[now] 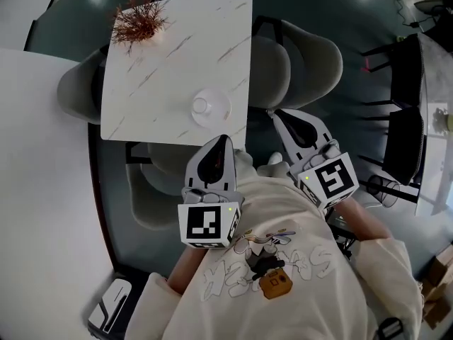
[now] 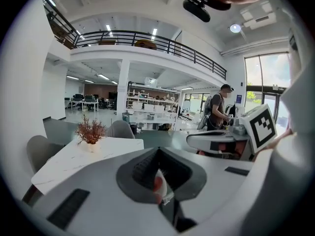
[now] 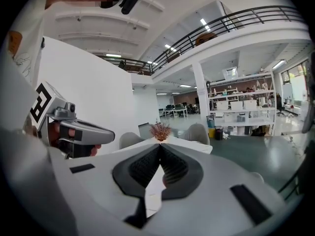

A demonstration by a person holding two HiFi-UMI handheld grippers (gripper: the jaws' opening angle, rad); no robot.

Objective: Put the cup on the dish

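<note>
A small pale cup [image 1: 201, 106] stands on a round clear dish [image 1: 218, 112] near the front edge of the white marble table [image 1: 163, 69]. My left gripper [image 1: 224, 139] hovers just in front of that edge, a little short of the dish, with its jaws shut and nothing held. My right gripper [image 1: 276, 112] hangs off the table's right front corner, with its jaws also shut and empty. In the left gripper view the jaws [image 2: 158, 150] meet at the tip. In the right gripper view the jaws [image 3: 160, 146] meet the same way. Neither gripper view shows the cup or the dish.
A dried reddish plant [image 1: 139, 21] sits at the table's far left corner. Grey chairs [image 1: 311, 62] stand to the right, and another [image 1: 74, 91] stands to the left. A large white table [image 1: 42, 190] fills the left side. A person [image 2: 219, 112] stands far off in the hall.
</note>
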